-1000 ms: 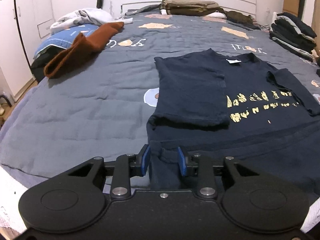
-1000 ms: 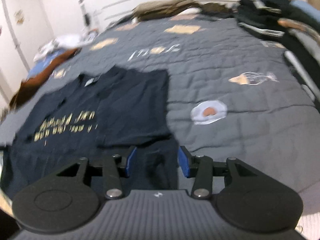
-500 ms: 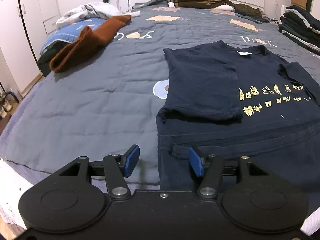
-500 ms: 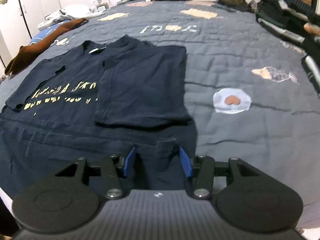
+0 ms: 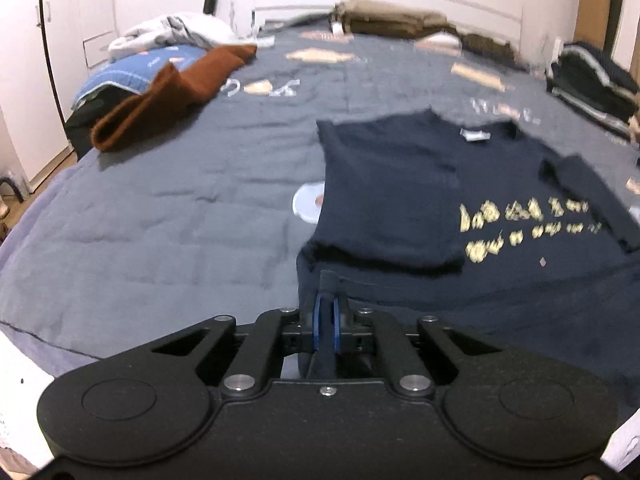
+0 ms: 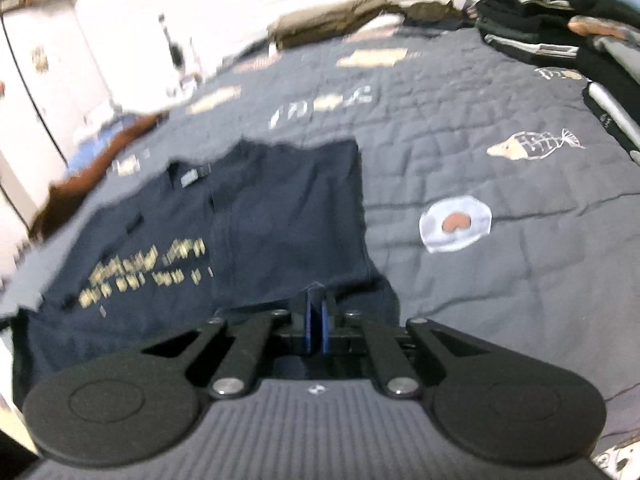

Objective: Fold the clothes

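Both grippers have just been closing, and each is now clamped on cloth. In the left wrist view the left gripper (image 5: 327, 322) is seen with its blue pads pressed together on a pinched ridge of the T-shirt (image 5: 400, 200), taken at the hem nearest the camera, close to the shirt's left corner. In the right wrist view the right gripper (image 6: 316, 326) is seen likewise shut on a fold of the same hem, near the shirt's right corner; that view is blurred, so the exact bite is not resolved.

Half a second earlier both pairs of jaws were standing apart, with the hem lying between them and nothing gripped. The change is therefore from straddling to holding.

The T-shirt is laid flat on the bed (image 5: 160, 220), at the near edge of the bed, collar pointing toward the headboard. Both sides are already folded inward over the middle; a pale printed text is partly covered by them.

Judgement: the side folds appear finished, and the hem is now secured at two points. The next step is probably a lift of the hem and a carry toward the collar, to halve the shirt lengthwise. Risk noted: if the two hands are not raised evenly, the folded-in sides may slip open.

A brown garment (image 5: 172, 100) is left lying well apart, near the bed's far left corner.
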Available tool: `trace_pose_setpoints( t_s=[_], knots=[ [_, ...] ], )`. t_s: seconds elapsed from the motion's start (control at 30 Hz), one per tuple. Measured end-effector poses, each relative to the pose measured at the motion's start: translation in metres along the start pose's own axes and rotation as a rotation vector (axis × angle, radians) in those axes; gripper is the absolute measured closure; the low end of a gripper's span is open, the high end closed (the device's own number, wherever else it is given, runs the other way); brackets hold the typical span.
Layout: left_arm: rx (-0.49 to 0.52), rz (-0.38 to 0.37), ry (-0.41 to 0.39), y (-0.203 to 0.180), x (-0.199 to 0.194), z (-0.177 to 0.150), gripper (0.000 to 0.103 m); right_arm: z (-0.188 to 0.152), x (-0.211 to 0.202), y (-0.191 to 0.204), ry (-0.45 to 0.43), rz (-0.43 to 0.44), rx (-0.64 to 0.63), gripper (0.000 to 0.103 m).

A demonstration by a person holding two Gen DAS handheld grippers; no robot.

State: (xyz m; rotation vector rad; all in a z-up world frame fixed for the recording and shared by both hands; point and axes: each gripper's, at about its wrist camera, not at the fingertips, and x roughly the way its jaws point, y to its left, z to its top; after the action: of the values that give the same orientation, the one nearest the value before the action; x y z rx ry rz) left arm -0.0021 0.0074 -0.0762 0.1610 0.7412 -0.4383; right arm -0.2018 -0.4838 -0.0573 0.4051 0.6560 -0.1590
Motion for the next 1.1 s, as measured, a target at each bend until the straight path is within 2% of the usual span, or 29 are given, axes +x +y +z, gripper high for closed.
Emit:
trace_pose_setpoints(
  t_s=[0.3,0.43,0.57,0.77,0.93,1.1],
  knots=[
    [-0.091,-0.015,-0.169,0.011,-0.03,0.02,0.097,0.026,-0.026,-0.008,-0.169,0.021,0.083,0.099],
    [-0.079,-0.007,-0.212,0.009,-0.029,0.037,0.098,0.042,-0.023,-0.009,-0.202,0.026,0.099,0.099],
    [-0.081,-0.011,-0.226,0.012,-0.016,0.061,0.098,0.06,-0.011,-0.009,-0.217,0.016,0.097,0.099],
    [-0.081,-0.001,-0.22,0.011,0.024,0.098,0.098,0.097,0.02,-0.013,-0.22,-0.003,0.083,0.099],
    [-0.051,0.025,-0.208,0.005,0.057,0.115,0.098,0.117,0.055,-0.011,-0.199,-0.031,0.051,0.099],
    [-0.069,0.035,-0.189,0.005,0.087,0.127,0.098,0.123,0.084,-0.014,-0.178,-0.05,0.06,0.099]
  ],
)
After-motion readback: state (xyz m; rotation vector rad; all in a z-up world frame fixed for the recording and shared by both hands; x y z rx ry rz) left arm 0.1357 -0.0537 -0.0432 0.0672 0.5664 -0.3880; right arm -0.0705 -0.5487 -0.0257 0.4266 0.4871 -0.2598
